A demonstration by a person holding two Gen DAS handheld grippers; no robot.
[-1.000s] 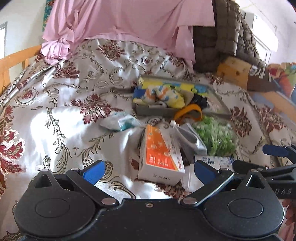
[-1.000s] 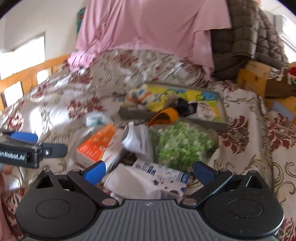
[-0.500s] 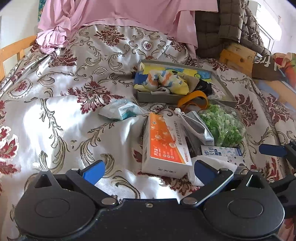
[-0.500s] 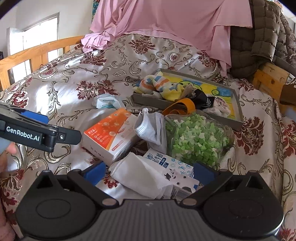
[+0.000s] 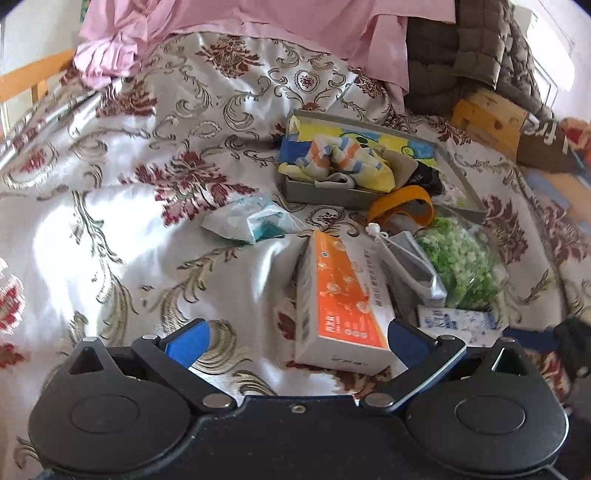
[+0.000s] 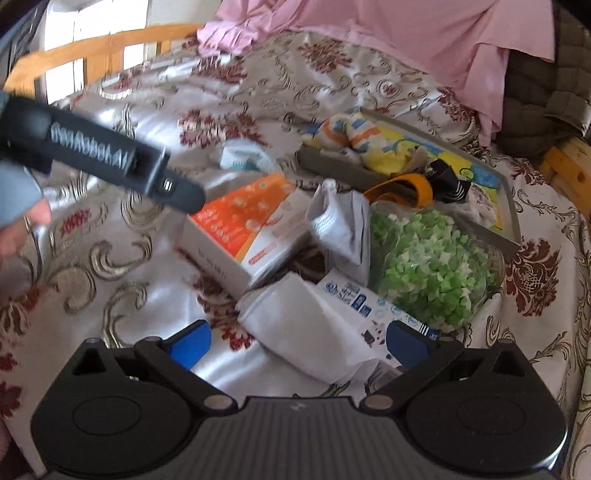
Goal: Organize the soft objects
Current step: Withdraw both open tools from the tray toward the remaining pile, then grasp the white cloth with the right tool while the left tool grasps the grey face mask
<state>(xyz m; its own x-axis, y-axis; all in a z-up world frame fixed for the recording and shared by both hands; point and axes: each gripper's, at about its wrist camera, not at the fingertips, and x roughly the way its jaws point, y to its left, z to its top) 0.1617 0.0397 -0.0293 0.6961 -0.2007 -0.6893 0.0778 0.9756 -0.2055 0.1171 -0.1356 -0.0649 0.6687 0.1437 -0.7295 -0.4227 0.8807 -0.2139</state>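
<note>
A pile lies on the floral bedspread: an orange-and-white box [image 5: 340, 302] [image 6: 251, 229], a grey sock [image 5: 413, 266] [image 6: 343, 229], a bag of green bits [image 5: 461, 258] [image 6: 428, 266], a white cloth [image 6: 314, 332] and a blue-printed white pack [image 6: 369, 306]. Behind them a grey tray [image 5: 317, 192] [image 6: 513, 206] holds a striped cloth [image 5: 332, 158] [image 6: 354, 136] and dark items. An orange strap [image 5: 402, 206] [image 6: 402, 188] hangs over its edge. My left gripper [image 5: 295, 336] is open just before the box. My right gripper [image 6: 299, 343] is open over the white cloth.
A teal-and-white wipes pack [image 5: 251, 221] [image 6: 240, 155] lies left of the pile. Pink fabric [image 5: 258, 22] and a brown quilted blanket [image 5: 461, 55] are heaped behind. A wooden bed rail [image 6: 92, 48] runs along the left, a wooden block [image 5: 487, 118] at the right.
Both grippers have come closer to the pile and tilted down. The left gripper's body now crosses higher in the right wrist view. Nothing was picked up.
</note>
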